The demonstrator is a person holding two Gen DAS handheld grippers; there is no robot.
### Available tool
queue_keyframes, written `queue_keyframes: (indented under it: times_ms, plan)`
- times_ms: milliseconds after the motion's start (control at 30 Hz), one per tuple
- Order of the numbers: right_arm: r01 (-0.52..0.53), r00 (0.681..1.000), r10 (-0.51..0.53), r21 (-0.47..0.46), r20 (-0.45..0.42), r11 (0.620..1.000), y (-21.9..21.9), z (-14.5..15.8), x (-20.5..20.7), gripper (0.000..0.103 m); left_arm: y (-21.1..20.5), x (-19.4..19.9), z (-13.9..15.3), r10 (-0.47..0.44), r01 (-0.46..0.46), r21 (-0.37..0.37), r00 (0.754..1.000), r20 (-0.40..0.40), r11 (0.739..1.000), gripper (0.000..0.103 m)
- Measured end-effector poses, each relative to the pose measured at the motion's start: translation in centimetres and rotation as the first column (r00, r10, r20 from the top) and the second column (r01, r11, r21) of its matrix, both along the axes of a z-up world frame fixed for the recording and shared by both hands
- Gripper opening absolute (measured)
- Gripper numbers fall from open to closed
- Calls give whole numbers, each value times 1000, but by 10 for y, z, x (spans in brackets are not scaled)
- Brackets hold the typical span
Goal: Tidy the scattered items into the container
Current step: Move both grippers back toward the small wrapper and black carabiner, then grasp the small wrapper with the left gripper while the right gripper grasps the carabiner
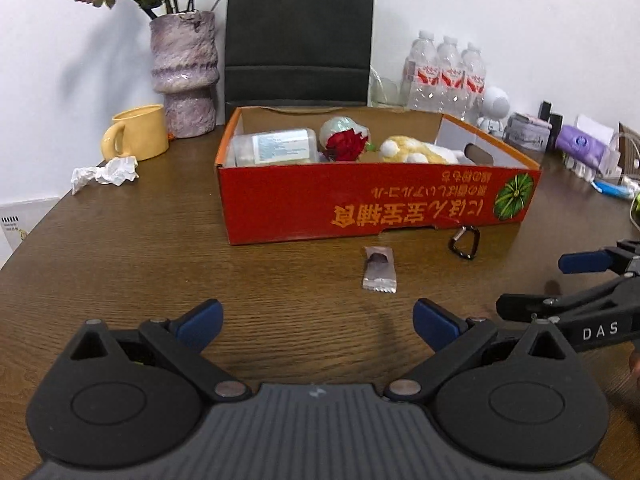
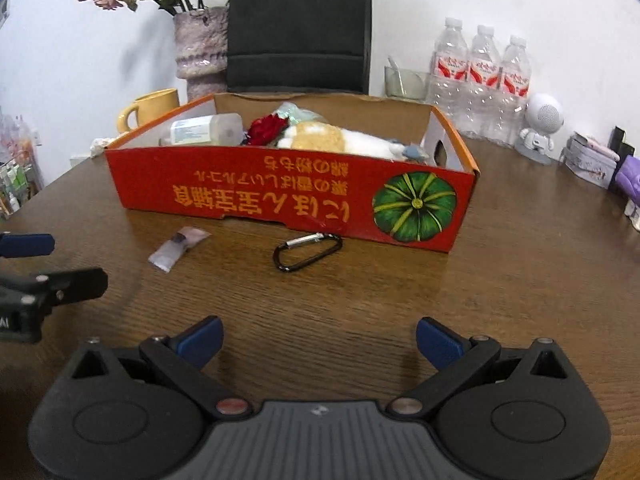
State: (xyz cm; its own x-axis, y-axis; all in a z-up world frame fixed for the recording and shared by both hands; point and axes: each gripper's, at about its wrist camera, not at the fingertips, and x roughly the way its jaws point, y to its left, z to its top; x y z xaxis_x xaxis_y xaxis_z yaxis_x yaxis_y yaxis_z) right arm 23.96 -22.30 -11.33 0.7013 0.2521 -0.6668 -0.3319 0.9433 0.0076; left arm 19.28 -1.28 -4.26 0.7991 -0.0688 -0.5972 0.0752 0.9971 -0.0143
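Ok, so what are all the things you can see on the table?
box: one, red, mid table
clear bottle: one, in box, left
rose: one, red, in box
plush toy: one, yellow-white, in box
sachet: one, silver, before box
carabiner: one, black, against box front
mug: one, yellow, left of box
crumpled tissue: one, white, by mug
vase: one, purple, behind mug
bag: one, black, behind box
water bottles: three, clear, back right
left gripper: open
right gripper: open
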Motion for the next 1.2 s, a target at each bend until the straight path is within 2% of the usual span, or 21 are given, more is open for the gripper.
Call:
queue_keyframes:
  times_ms: [100, 500, 567, 633, 667, 733, 767, 833, 867, 1067, 1133, 1200]
  plan:
    - [0, 1000, 0, 4, -6, 1000, 0, -4, 2, 103, -5, 3, -3, 2, -2, 26, 1000, -9, 1000, 103]
    - [17, 1000, -17, 18, 18, 1000, -3, -7, 10, 103, -24, 45, -4, 2, -1, 27, 999, -44, 1000, 101]
    - [6, 1000, -6, 20, 13, 1000, -4, -7, 15, 103, -27, 53, -6, 7, -6, 31, 999, -50, 999, 91]
    - [9, 1000, -9, 24, 9, 1000, -6, -6, 20, 101, -30, 60, -8, 9, -7, 33, 998, -66, 999, 71]
    - [9, 1000, -9, 28, 9, 1000, -7, -5, 23, 100, -31, 63, -9, 4, -2, 33, 998, -70, 999, 69]
    - [2, 1000, -2, 26, 11, 1000, -7, -4, 29, 95, -33, 65, -8, -10, 12, 25, 998, -62, 1000, 51]
    - [-5, 1000, 4, 23, 12, 1000, -5, -3, 32, 94, -34, 65, -8, -19, 21, 24, 998, -59, 999, 47]
    - [-19, 1000, 18, 19, 14, 1000, -2, -3, 38, 90, -37, 66, -8, -41, 42, 26, 998, -55, 999, 28]
    - [-26, 1000, 26, 17, 14, 1000, 1, -3, 42, 89, -38, 66, -7, -53, 55, 25, 997, -53, 998, 22]
    - [-79, 997, 78, 15, 19, 997, 16, -2, 59, 80, -34, 65, -7, -73, 73, -2, 996, -44, 997, 21]
    - [-93, 996, 92, 19, 19, 996, 19, -1, 64, 70, -29, 65, -7, -76, 75, -14, 996, -43, 997, 21]
    - [-109, 994, 109, 28, 13, 994, 19, 0, 68, 65, -25, 66, -6, -71, 70, -26, 997, -41, 997, 21]
